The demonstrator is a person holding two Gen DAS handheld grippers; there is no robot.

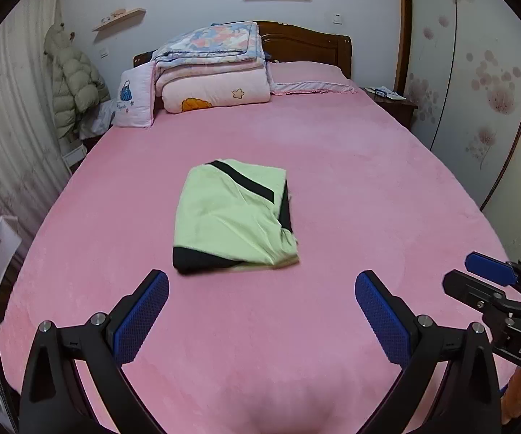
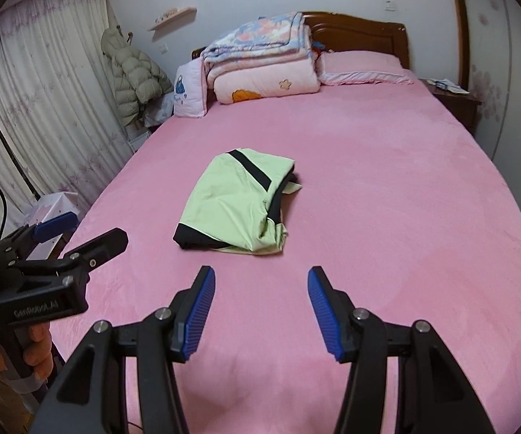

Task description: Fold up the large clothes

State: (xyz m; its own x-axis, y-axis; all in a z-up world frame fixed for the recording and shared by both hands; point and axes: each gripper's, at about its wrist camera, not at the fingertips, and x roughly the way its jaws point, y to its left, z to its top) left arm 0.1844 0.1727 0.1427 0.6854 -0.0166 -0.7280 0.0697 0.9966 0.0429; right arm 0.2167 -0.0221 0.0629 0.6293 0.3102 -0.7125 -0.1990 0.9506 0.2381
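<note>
Ahead of both grippers, on the pink bed (image 1: 350, 181), lies the folded garment (image 1: 231, 217), a pale green piece with black trim, squared into a compact bundle. Its long axis runs away from the grippers toward the headboard (image 1: 307, 45), leaning a little to the right as it recedes. The near short end shows a black band; a black stripe crosses the far end on a slant, and the layered folded edges face right.

Left of the left gripper (image 1: 262, 291) hang a pale curtain (image 1: 3, 115) and a padded coat (image 1: 76, 83). This gripper's blue pads stand wide apart with nothing between them, above bare bedding, and the garment sits just beyond its fingertips, slightly left of centre, untouched.

Farther right, the right gripper (image 2: 260, 289) is likewise open, its jaws somewhat narrower, holding nothing; the garment lies ahead of it and a little to its left, well clear of the pads. A hand (image 2: 38, 349) grips the left gripper's handle at this view's lower left.

Beyond the garment, stacked quilts (image 1: 213, 68) and a pillow (image 1: 307, 76) rest against the headboard, with a nightstand (image 1: 392, 103) to the far right.
</note>
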